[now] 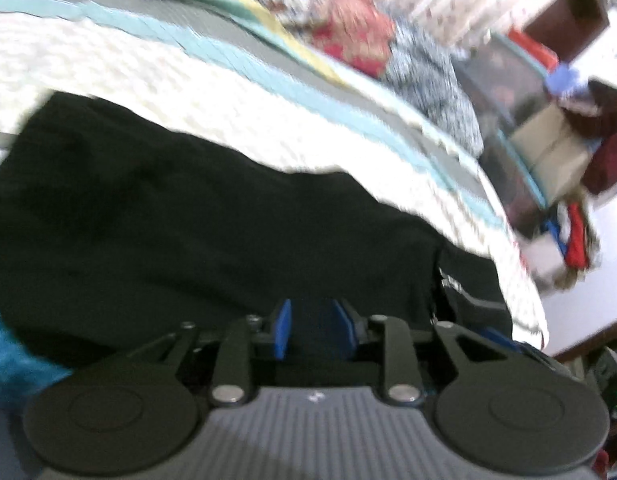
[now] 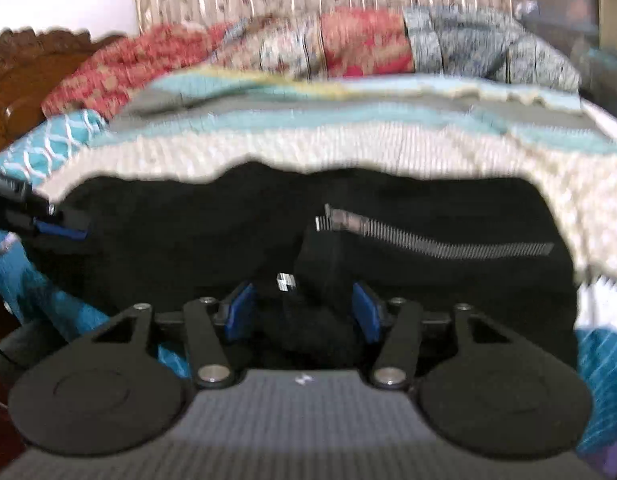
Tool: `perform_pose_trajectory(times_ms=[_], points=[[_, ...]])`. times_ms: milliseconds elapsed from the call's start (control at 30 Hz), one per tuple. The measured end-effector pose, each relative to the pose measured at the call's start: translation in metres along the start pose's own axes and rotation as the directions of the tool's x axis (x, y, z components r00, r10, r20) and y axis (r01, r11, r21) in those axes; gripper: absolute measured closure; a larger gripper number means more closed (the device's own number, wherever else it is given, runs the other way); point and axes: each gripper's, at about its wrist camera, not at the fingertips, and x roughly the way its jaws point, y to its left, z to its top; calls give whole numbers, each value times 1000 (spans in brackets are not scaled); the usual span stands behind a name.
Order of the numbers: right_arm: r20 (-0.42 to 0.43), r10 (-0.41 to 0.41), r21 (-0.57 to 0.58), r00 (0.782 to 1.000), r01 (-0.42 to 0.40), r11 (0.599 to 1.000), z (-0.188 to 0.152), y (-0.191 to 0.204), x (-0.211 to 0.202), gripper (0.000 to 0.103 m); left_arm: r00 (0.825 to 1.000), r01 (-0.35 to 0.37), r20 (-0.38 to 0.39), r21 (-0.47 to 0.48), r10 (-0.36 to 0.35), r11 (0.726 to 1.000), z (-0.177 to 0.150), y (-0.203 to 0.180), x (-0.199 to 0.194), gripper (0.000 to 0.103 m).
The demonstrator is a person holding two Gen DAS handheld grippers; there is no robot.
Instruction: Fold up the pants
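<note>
Black pants (image 1: 188, 216) lie spread across a white, teal and grey striped blanket (image 1: 108, 60) on a bed. In the right wrist view the pants (image 2: 188, 232) show a silver zipper (image 2: 436, 240) running to the right. My left gripper (image 1: 314, 328) hovers at the near edge of the pants with its blue pads a small gap apart, and I see no cloth pinched between them. My right gripper (image 2: 303, 312) stands open and wide over a rumpled fold of the black cloth, pads clear of it. The left gripper (image 2: 60, 232) also shows at the pants' left edge.
Red patterned and grey patterned quilts (image 2: 348, 40) are piled along the far side of the bed. A carved wooden headboard (image 2: 28, 64) stands at the left. Boxes and clothes (image 1: 548, 152) crowd the floor past the bed's right edge. A teal patterned sheet (image 2: 48, 140) lies under the blanket.
</note>
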Motion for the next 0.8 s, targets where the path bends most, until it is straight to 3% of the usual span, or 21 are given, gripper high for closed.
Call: perform_pose_trajectory(times_ms=[67,100,167,233,267,333,367,400,433,467,500,567,633,700,800], points=[[59,-7,31,998,5,1000,9,-1,-9,51,999,-16,48,-43,18,999,1,19,-19,77],[81,-14,54,997,10,998,11,1,-7,59,997,-31,74,-75,37,997,1,30,-29,73],[93,-23,98,995,14,995,15,1,2,64,989,-64,121,-145,82,987,1,53,-45,63],[35,-51,111,998,47,993,15,4,26,64,980,-88,157,-208,122,974,1,76,-57,55],[-34,-72,105,997,75,992,12,6,45,64,977,-93,167,-244,136,965,1,86,-60,53],[-179,-132,54,975,144,988,1,8,79,63,973,-73,184,-320,138,945,0,105,-64,47],[-143,-166,-17,976,165,986,0,18,81,62,973,-53,191,-351,127,935,-2,112,-65,46],[-166,-198,-72,966,188,979,5,27,85,62,973,-33,198,-379,115,925,-2,121,-66,39],[-181,-224,-94,958,209,973,11,33,85,61,972,-28,202,-396,117,918,-2,127,-67,20],[-166,-224,-77,960,214,974,18,38,81,62,968,-51,205,-415,148,908,-2,133,-67,14],[-136,-212,-52,968,206,977,24,41,75,62,960,-82,208,-435,188,897,-3,139,-68,10],[-78,-172,-38,982,169,985,35,51,65,66,958,-68,216,-464,187,883,-5,151,-69,10],[-61,-45,14,997,46,999,47,67,66,66,958,-26,234,-501,164,865,-7,161,-70,10],[-80,95,52,992,-91,995,56,89,82,72,961,-18,227,-513,156,858,-6,167,-66,9],[-126,234,74,964,-226,971,62,129,118,78,968,-5,216,-495,129,869,-1,166,-53,9]])
